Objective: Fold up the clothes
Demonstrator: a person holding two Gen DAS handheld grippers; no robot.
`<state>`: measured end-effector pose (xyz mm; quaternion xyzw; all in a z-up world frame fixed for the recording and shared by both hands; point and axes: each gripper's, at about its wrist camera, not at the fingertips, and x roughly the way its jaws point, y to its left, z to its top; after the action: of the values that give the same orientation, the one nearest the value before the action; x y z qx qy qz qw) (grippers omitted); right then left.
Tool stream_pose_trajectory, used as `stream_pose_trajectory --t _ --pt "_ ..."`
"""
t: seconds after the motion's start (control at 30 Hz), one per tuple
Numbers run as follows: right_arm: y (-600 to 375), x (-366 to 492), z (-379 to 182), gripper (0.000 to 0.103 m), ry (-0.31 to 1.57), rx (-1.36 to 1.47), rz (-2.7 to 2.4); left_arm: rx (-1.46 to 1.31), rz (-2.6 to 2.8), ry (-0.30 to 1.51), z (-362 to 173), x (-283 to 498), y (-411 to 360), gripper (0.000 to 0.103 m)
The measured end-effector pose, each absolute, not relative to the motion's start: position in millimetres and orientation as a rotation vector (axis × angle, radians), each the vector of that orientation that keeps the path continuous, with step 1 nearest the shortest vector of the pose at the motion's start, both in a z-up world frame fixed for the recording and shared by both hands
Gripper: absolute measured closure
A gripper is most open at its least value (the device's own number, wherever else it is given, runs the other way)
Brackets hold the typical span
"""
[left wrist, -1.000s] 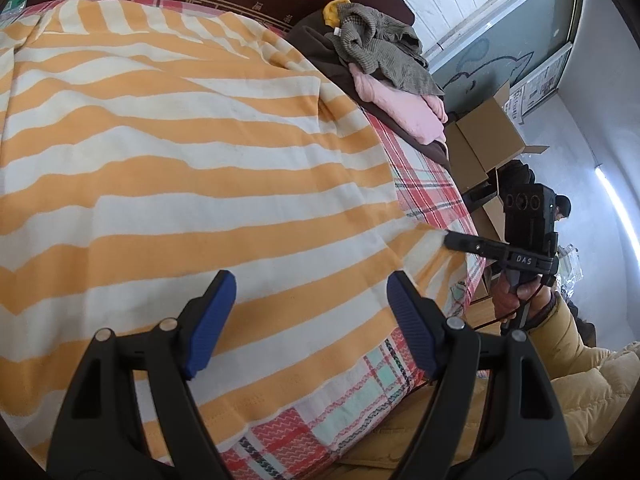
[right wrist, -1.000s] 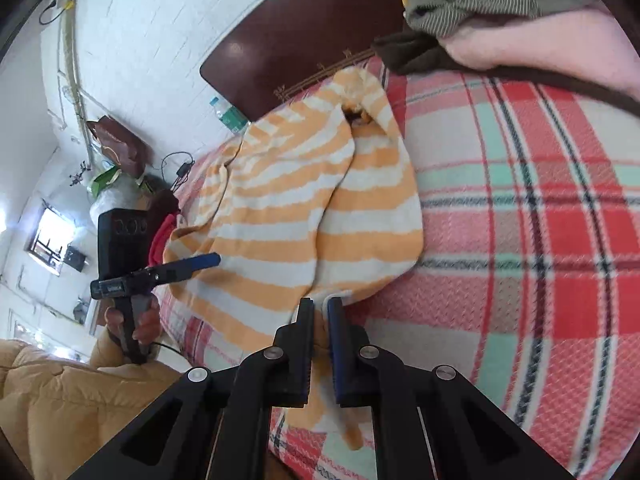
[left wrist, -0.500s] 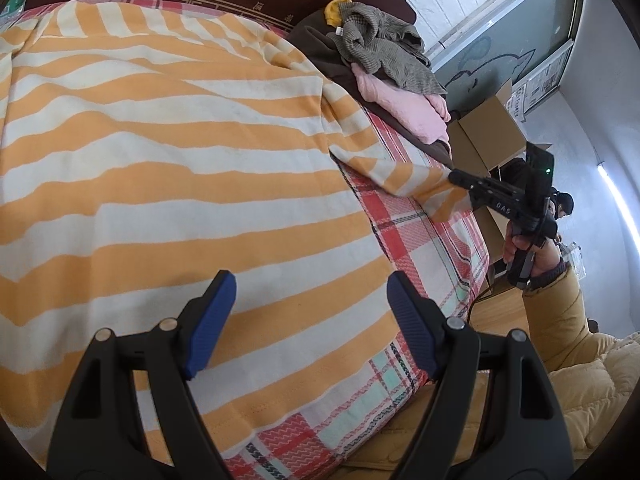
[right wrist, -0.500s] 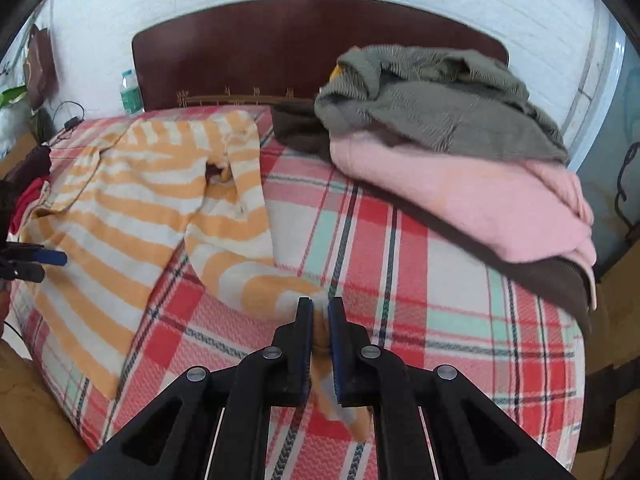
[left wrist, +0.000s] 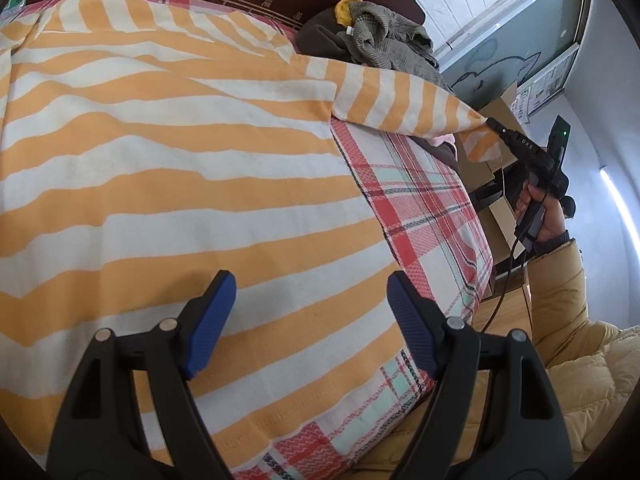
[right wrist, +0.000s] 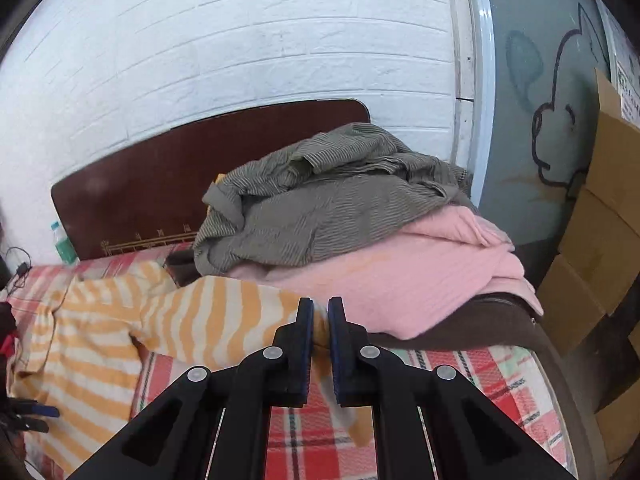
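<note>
The right gripper point(right wrist: 319, 322) is clamped tight on the sleeve point(right wrist: 240, 312) of the striped top point(left wrist: 168, 168), lifting it off the bed point(left wrist: 420, 208) and out to the right, likely so it can be folded over. The left gripper point(left wrist: 310, 324) hangs over the near part of the top with its jaws wide apart, holding nothing. The top lies flat on the bed's checked cover. A pile point(right wrist: 340, 216) of other clothes sits far right by the headboard point(right wrist: 168, 184). Behind are a white brick wall point(right wrist: 240, 40) and boxes point(right wrist: 600, 220).
</note>
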<state>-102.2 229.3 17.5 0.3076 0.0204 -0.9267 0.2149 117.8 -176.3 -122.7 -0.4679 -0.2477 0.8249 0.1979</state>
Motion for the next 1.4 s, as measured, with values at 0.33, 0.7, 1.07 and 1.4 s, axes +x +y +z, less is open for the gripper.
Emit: stream_pose_trajectory --t 0.33,0.7,1.07,1.4 --pt "140.6 -116.4 37.8 0.096 -0.363 0.865 -2.007 -1.29 2.296 -0.71 -121.1 114.4 -182.4 0.024" --pt "56.4 -67.3 -47.3 0.032 0.588 1.086 -2.139 -1.24 2.274 -0.758 -119.9 121.2 -200.0 0.023" --pt "96.9 -82.8 -84.2 0.089 0.304 1.229 -2.013 -1.257 2.247 -0.8 -127.2 118.9 -204.5 0.023" --pt "105.0 -114.8 -0.6 0.089 -0.531 1.016 -1.834 -1.237 2.264 -0.811 -123.6 118.9 -211.4 0.023"
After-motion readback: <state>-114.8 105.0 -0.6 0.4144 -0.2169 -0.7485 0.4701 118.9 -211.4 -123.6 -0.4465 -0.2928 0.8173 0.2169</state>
